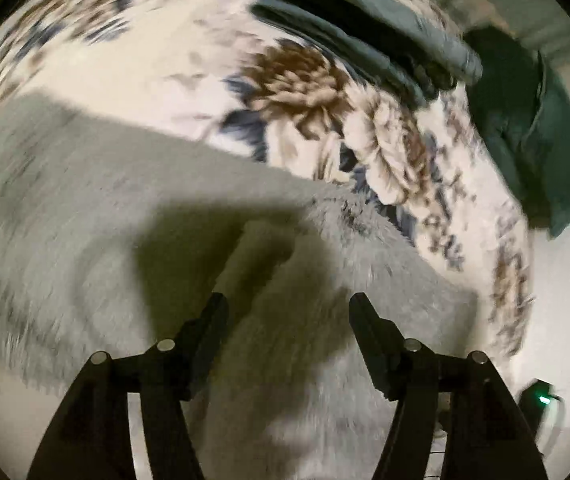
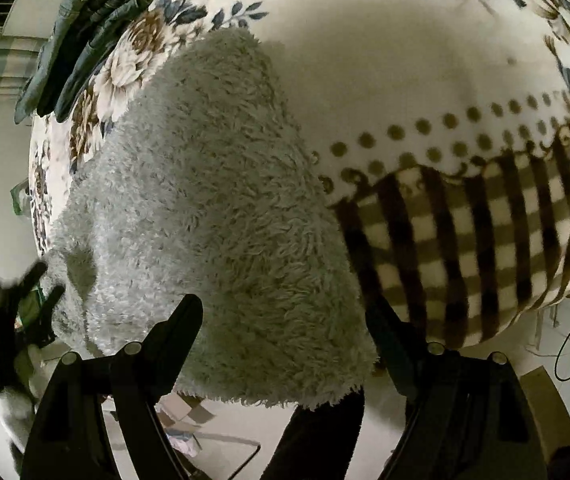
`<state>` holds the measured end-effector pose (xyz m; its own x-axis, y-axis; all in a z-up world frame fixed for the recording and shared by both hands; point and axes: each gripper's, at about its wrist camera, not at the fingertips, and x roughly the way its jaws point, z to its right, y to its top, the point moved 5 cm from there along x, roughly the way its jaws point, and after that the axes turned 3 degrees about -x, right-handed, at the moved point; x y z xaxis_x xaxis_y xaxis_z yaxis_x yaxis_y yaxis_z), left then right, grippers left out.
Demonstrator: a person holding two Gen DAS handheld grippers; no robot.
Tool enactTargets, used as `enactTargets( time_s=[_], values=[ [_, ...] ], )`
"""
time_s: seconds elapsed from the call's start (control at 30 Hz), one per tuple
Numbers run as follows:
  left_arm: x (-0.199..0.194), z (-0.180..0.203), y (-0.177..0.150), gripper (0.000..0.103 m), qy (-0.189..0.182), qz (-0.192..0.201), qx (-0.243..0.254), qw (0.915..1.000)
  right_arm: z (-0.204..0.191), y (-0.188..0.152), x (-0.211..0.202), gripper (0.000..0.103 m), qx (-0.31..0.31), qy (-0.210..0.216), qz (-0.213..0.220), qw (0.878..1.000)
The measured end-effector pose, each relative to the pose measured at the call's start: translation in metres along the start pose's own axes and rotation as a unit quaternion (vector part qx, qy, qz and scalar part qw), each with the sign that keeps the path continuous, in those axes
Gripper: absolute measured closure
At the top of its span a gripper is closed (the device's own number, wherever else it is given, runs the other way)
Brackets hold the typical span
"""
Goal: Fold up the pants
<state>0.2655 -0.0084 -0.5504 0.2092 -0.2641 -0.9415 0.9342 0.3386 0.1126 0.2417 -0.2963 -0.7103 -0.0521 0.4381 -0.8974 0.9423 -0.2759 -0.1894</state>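
Observation:
Fluffy pale grey pants (image 1: pixel 125 220) lie flat on a floral bed cover (image 1: pixel 133 72). My left gripper (image 1: pixel 289 300) hovers over them, pointing steeply down, jaws apart with nothing pressed between the pads; its shadow falls on the fleece. This view is blurred. In the right wrist view the pants (image 2: pixel 213 184) run toward me and their end hangs over the bed's near edge. My right gripper (image 2: pixel 285 306) stands wide open just above that hanging end, the fleece showing between its fingers, which do not pinch it. A blurred dark shape at the left edge, probably my left gripper (image 2: pixel 41 288), is over the pants' left side.
Dark green clothes (image 1: pixel 369 36) (image 2: pixel 85 32) lie piled at the bed's far corner, with another dark garment (image 1: pixel 533 128) beside them. A checked border (image 2: pixel 465 248) hangs down the bed's side. A person's dark leg (image 2: pixel 321 436) and floor clutter (image 2: pixel 189 412) show below.

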Motion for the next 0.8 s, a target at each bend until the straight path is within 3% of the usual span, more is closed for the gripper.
enactTargets(
  time_s=[0.03,0.07,0.1,0.17,0.33,0.47,0.5,0.57,0.6,0.63,0.73,0.8],
  values=[
    [0.012,0.008,0.006,0.047,-0.001,-0.003,0.02,0.9998,-0.002,-0.002,0.001,0.017,-0.001,-0.001,0.0,1.0],
    [0.017,0.013,0.007,0.083,-0.01,-0.001,0.036,0.9993,-0.004,-0.003,0.003,0.017,-0.002,-0.003,0.001,1.0],
    [0.022,0.017,0.006,0.098,-0.008,-0.004,0.052,0.9986,-0.005,-0.004,0.003,0.017,-0.006,-0.007,0.002,1.0],
    [0.025,0.012,0.007,0.098,0.012,0.002,0.068,0.9976,-0.008,-0.007,0.001,0.017,-0.007,-0.011,0.003,1.0],
    [0.01,-0.015,0.011,0.084,0.0,-0.018,-0.007,0.9998,-0.017,-0.018,-0.022,0.018,-0.016,-0.017,0.034,0.999],
    [-0.038,-0.012,-0.012,0.074,0.027,0.025,-0.011,0.9993,-0.046,-0.026,-0.028,0.021,-0.054,-0.002,0.044,0.998],
    [-0.043,-0.009,-0.016,0.073,0.021,0.03,-0.015,0.9992,-0.057,-0.028,-0.024,0.025,-0.068,0.002,0.042,0.997],
    [-0.05,-0.003,-0.04,0.071,0.005,0.027,-0.026,0.9993,-0.071,-0.032,-0.016,0.048,-0.088,0.005,0.037,0.995],
    [-0.045,0.0,-0.048,0.071,0.008,0.02,-0.025,0.9995,-0.078,-0.034,-0.008,0.069,-0.097,0.004,0.033,0.995],
    [-0.037,0.001,-0.059,0.071,0.018,0.01,-0.019,0.9996,-0.083,-0.036,-0.001,0.074,-0.103,0.0,0.027,0.994],
    [0.003,-0.012,-0.092,0.071,0.072,-0.027,-0.009,0.997,-0.086,-0.043,0.026,0.074,-0.104,-0.004,-0.003,0.995],
    [0.019,-0.027,-0.098,0.071,0.081,-0.032,-0.018,0.996,-0.079,-0.046,0.039,0.074,-0.107,-0.03,-0.015,0.994]
  ],
)
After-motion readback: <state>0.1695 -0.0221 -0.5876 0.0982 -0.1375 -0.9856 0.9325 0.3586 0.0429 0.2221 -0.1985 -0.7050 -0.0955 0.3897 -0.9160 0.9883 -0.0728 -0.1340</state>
